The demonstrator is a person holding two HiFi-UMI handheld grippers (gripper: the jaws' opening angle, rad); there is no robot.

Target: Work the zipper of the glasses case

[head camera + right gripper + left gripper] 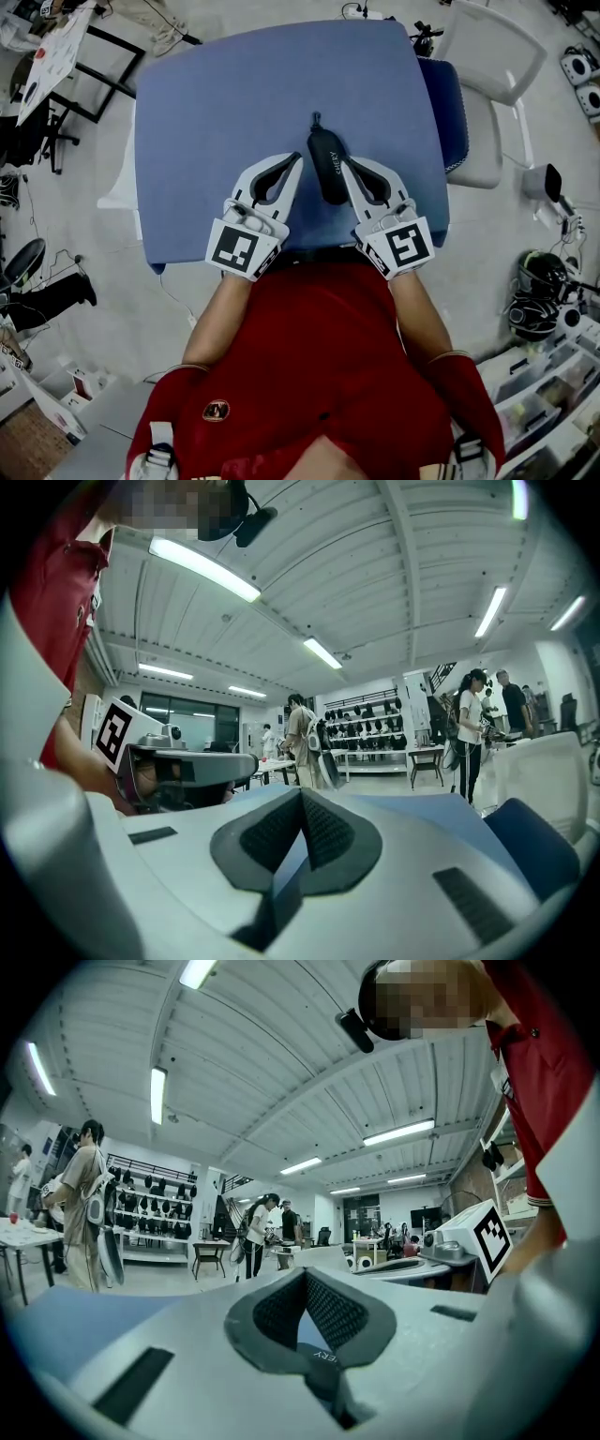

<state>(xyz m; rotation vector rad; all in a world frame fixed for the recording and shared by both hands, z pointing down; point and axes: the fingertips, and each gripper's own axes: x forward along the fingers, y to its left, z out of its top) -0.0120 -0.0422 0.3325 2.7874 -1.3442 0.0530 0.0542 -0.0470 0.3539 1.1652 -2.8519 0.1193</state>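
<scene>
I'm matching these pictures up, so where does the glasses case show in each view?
Head view: the glasses case lies at centre on the blue table.
Left gripper view: low centre, dark, its lettering showing.
Right gripper view: not clearly in it.
Shared landmark: the blue table, in all three.

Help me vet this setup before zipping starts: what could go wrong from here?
The left gripper and right gripper flank the black oval glasses case with jaws shut, apparently on nothing; lying unpinned on the blue table, it may slide once tugged.
Its small zipper pull sits at the far end, beyond both tips; shut jaws could knock it aside instead of catching it.
</scene>
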